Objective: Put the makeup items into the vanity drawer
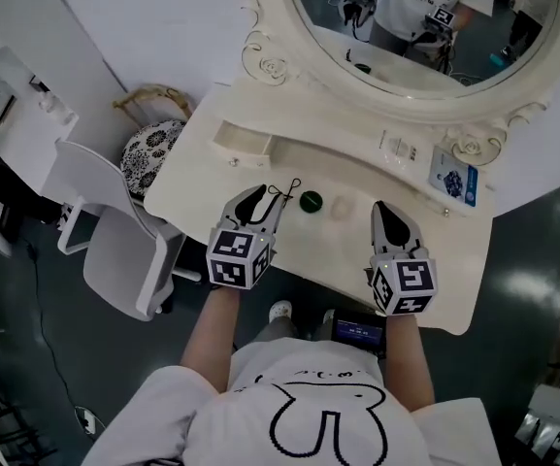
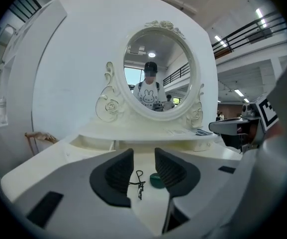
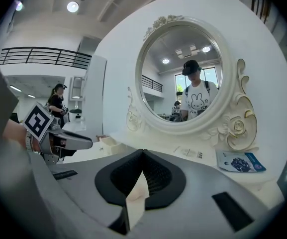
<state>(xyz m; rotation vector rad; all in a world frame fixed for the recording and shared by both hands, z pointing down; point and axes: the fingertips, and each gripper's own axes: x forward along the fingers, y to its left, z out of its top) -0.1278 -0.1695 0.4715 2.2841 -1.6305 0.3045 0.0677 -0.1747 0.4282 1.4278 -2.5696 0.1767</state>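
Observation:
On the cream vanity top (image 1: pixel 202 187) lies a thin black eyelash curler (image 1: pixel 284 191), just beyond the fingertips of my left gripper (image 1: pixel 270 199). In the left gripper view the curler (image 2: pixel 139 181) rests on the table in line with the gap of the gripper (image 2: pixel 143 154), whose jaws stand open and touch nothing. A round dark green compact (image 1: pixel 311 201) (image 2: pixel 156 180) sits right of the curler, with a pale round item (image 1: pixel 341 208) beside it. My right gripper (image 1: pixel 383 208) (image 3: pixel 143 153) is shut and empty. The small drawer (image 1: pixel 244 146) (image 2: pixel 96 142) stands open at the back left.
A large oval mirror (image 1: pixel 425 27) with a carved frame rises behind the table. A blue card (image 1: pixel 451 178) and a white label (image 1: pixel 399 149) lie near its base. A white chair (image 1: pixel 105 231) and a patterned stool (image 1: pixel 151 146) stand left of the vanity.

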